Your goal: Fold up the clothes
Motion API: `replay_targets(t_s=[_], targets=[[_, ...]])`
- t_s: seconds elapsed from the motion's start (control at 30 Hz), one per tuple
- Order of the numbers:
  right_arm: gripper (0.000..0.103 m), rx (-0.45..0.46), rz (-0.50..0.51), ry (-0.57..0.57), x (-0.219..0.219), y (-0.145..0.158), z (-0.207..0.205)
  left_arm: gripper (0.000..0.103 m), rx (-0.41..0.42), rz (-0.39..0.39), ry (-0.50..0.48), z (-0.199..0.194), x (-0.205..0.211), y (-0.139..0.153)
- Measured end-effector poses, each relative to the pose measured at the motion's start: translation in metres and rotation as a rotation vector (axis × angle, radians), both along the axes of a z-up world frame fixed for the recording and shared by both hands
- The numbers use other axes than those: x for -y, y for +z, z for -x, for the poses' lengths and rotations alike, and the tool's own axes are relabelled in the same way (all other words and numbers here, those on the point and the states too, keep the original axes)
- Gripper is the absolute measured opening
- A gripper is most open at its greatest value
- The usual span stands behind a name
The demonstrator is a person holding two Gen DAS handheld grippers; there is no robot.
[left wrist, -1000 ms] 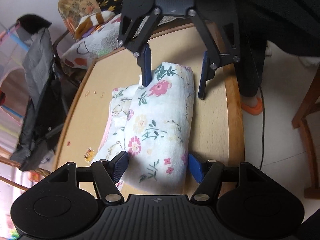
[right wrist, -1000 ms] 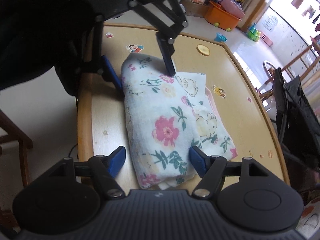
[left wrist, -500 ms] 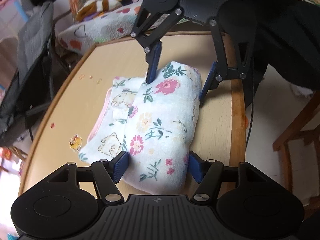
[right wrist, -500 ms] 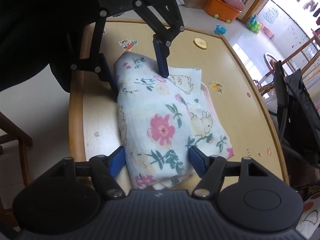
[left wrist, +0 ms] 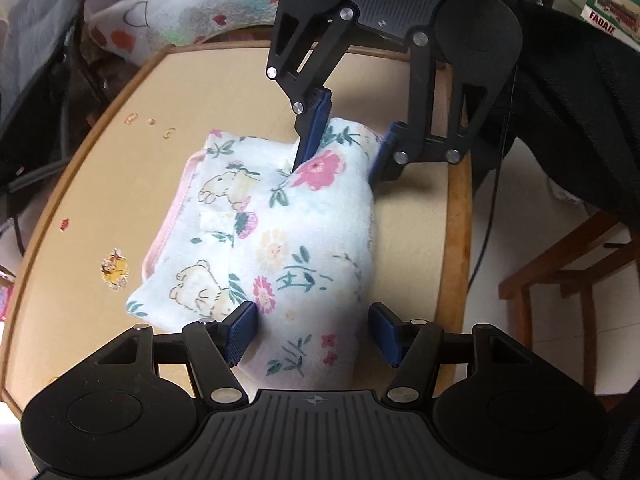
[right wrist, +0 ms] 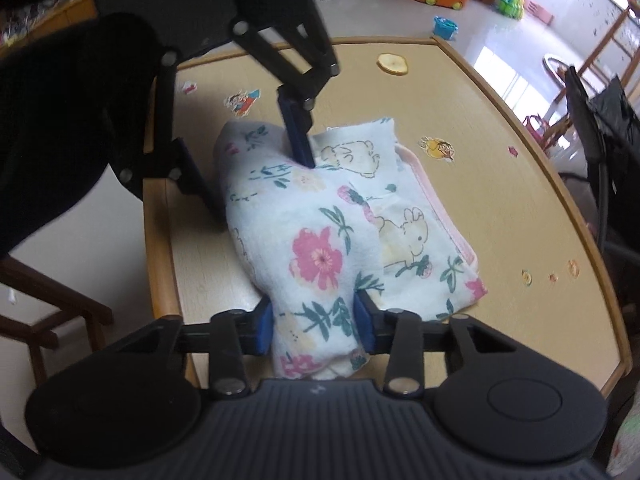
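Left wrist view: a floral cloth [left wrist: 296,240], already folded into a thick bundle, lies on the table [left wrist: 120,184] toward its 3 o'clock edge. The left gripper [left wrist: 312,332] straddles the bundle's near end at 6 o'clock; one pad presses the fabric where the bear print meets the flowers, the other stands just clear of the roll, so the jaws are open around it, not clamped. At 12 o'clock the right gripper [left wrist: 340,148] has the far end between its pads, and its jaws are closing on that fold. A patterned blanket [left wrist: 180,20] lies heaped beyond the table at 11 o'clock.

Right wrist view: the same cloth [right wrist: 320,248] runs from 6 o'clock up to the middle. The right gripper [right wrist: 314,324] pinches the rolled end, both pads dented into the fabric. The left gripper [right wrist: 252,168] sits over the other end at 11 o'clock, one finger planted in the crease, the other beside the roll toward the table [right wrist: 500,152] edge.

The cloth looks light, soft and limp, likely a thin towelling that sags and unrolls if lifted by one layer. I'd judge the best hold is across the whole thick roll at each end, squeezing all layers together, and keeping both ends level.
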State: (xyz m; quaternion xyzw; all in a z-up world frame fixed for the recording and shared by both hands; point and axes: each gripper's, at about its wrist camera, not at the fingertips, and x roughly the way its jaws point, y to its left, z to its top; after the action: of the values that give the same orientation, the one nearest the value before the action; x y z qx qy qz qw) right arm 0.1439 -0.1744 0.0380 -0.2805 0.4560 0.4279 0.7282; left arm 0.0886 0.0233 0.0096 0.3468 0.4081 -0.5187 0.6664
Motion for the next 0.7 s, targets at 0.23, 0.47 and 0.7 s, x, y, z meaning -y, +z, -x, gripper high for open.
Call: replay_targets(t_s=[0.23,0.47,0.7], targets=[[0.032,-0.151,-0.066,-0.018,0.006,0.004,0.002,0.062,-0.155,0.044,0.022,0.008,-0.009,-0.001],[0.032,-0.417,-0.152,-0.002,0.018,-0.001,0.007,0.062,-0.420,0.046,-0.029,0.030,-0.017,-0.003],[0.032,-0.614,-0.257,-0.142,0.039,-0.013,-0.016,0.064,-0.487,0.067,0.002,0.013,-0.014,-0.010]])
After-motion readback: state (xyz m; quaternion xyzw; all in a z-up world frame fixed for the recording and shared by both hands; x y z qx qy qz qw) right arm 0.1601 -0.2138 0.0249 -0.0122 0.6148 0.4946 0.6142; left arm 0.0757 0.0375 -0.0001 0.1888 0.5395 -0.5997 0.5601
